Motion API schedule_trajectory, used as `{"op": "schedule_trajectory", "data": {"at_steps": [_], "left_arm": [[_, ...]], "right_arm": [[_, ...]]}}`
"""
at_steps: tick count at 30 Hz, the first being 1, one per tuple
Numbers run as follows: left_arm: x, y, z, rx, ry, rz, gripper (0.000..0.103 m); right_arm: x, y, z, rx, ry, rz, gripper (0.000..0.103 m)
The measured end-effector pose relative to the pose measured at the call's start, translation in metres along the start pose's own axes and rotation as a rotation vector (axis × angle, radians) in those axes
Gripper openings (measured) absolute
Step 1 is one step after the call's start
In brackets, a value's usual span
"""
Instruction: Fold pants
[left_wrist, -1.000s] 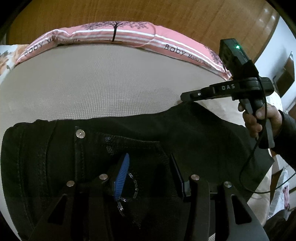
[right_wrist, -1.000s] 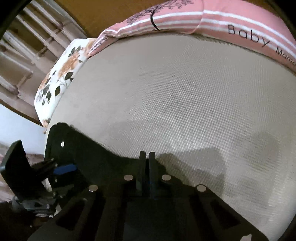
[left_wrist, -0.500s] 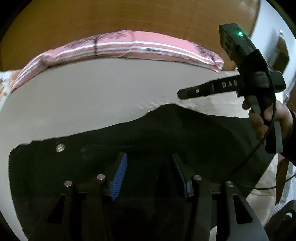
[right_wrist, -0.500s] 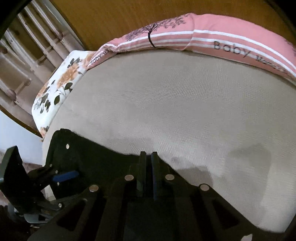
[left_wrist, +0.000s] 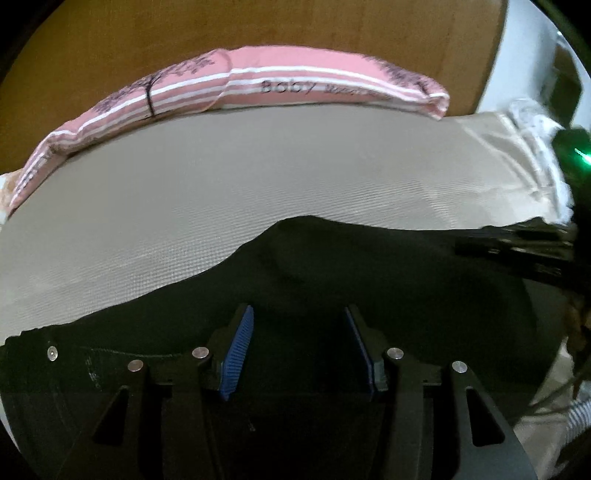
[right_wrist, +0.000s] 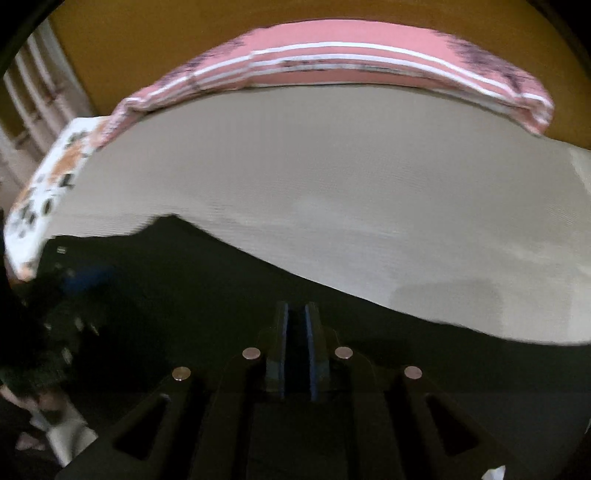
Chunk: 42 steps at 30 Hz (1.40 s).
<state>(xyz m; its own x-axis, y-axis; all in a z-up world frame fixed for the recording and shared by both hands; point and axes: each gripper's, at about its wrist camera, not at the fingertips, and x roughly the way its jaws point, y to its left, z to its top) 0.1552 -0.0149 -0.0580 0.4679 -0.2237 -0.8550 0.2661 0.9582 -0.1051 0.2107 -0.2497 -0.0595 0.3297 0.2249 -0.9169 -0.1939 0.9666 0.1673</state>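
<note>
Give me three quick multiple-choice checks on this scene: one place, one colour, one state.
1. Where does the pink striped pillow lie?
A. on the pants
B. at the far edge of the beige mat
C. between the gripper's fingers

2. What colour are the left gripper pads?
A. red
B. white
C. blue

3. How do the left gripper's jaws stand?
A. well apart
B. pressed together
C. clamped on the pillow

Answers:
1 B: the pillow runs along the mat's far side, against the wooden board.
2 C: both ribbed pads show blue in the left wrist view.
3 A: there is a clear gap between the pads, with the black pants lying below.
</note>
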Motion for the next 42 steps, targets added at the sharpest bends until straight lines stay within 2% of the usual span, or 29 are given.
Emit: {"op": "schedule_trajectory", "data": {"at_steps": [7, 9, 12, 22, 25, 27, 30, 36, 40, 42], "left_arm": [[0.013, -0.017, -0.004, 0.042, 0.023, 0.137, 0.051], [0.012, -0.018, -0.005, 0.036, 0.027, 0.148, 0.052], [0.012, -0.018, -0.005, 0.022, 0.037, 0.157, 0.052], [0.015, -0.026, -0.005, -0.004, 0.042, 0.215, 0.054], [0.015, -0.028, -0.007, -0.014, 0.04, 0.23, 0.058], [0.015, -0.029, -0.008, -0.018, 0.039, 0.235, 0.064], [0.014, -0.03, -0.01, -0.025, 0.05, 0.232, 0.075], [0.004, -0.04, -0.014, -0.019, 0.057, 0.179, 0.076], [-0.012, -0.059, -0.017, 0.002, 0.029, 0.087, 0.076], [-0.018, -0.074, -0.017, 0.044, 0.023, 0.043, 0.076]], "right_arm": [[-0.02, -0.061, -0.027, 0.141, -0.027, -0.063, 0.014], [-0.028, -0.079, -0.036, 0.177, -0.032, -0.088, 0.014], [-0.038, -0.105, -0.052, 0.231, -0.032, -0.136, 0.021], [-0.088, -0.174, -0.121, 0.438, -0.055, -0.195, 0.021], [-0.101, -0.183, -0.138, 0.482, -0.062, -0.2, 0.024], [-0.108, -0.187, -0.149, 0.517, -0.072, -0.193, 0.025], [-0.115, -0.192, -0.163, 0.56, -0.088, -0.178, 0.027], [-0.131, -0.198, -0.188, 0.653, -0.128, -0.141, 0.028], [-0.138, -0.205, -0.201, 0.696, -0.144, -0.124, 0.028], [-0.142, -0.21, -0.209, 0.723, -0.146, -0.117, 0.028]]}}
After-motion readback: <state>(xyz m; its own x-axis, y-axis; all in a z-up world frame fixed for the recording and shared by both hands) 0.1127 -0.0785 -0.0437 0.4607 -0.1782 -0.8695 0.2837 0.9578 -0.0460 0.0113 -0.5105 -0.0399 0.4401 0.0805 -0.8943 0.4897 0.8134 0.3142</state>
